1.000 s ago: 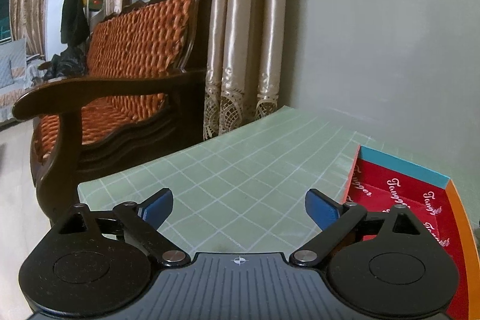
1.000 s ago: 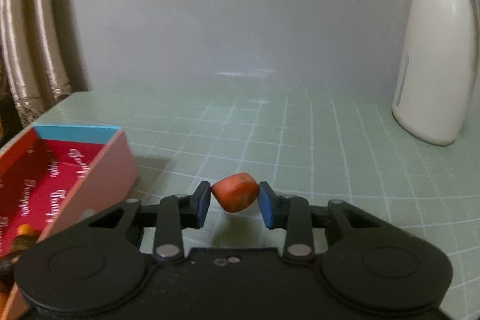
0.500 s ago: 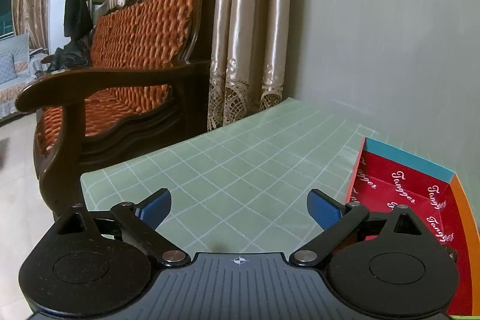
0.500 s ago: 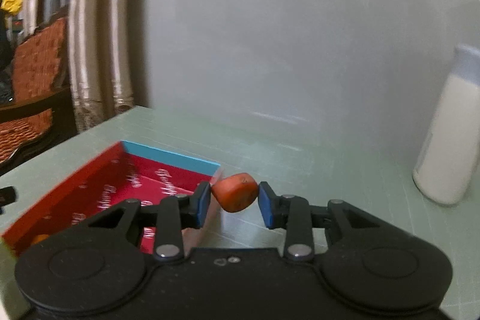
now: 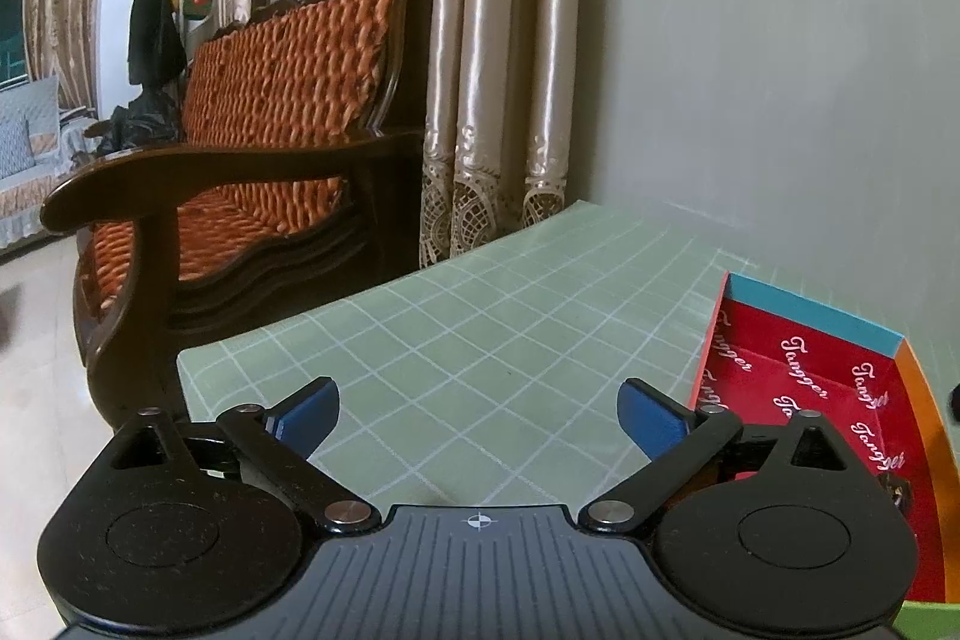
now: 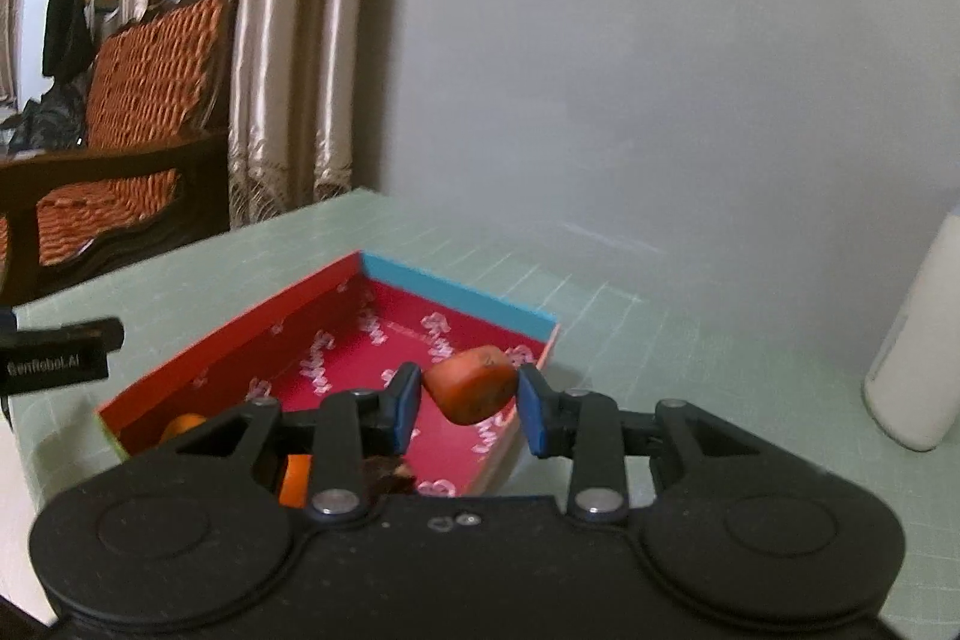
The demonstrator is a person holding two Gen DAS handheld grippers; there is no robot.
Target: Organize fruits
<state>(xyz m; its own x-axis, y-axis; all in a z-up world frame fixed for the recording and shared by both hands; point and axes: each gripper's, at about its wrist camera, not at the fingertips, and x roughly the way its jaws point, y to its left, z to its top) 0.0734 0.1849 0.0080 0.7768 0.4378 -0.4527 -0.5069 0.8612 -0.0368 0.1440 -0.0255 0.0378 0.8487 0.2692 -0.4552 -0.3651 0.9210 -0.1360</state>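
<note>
My right gripper [image 6: 467, 403] is shut on an orange-red fruit [image 6: 473, 384] and holds it above the right part of a red-lined box [image 6: 336, 358] with a blue far wall. Orange fruits [image 6: 183, 424] and a dark one lie at the box's near end, partly hidden by my fingers. My left gripper [image 5: 479, 415] is open and empty above the green gridded mat [image 5: 480, 340], left of the same box [image 5: 798, 376].
A white thermos jug [image 6: 918, 340] stands on the mat at the right. A wooden sofa with orange cushions [image 5: 252, 148] and curtains [image 5: 492, 70] lie beyond the table's left edge. A grey wall backs the table. The left gripper's body [image 6: 54, 358] shows left of the box.
My right gripper has swung left with the fruit, from over the bare mat beside the box to over the box. The left gripper has stayed open and almost still.
</note>
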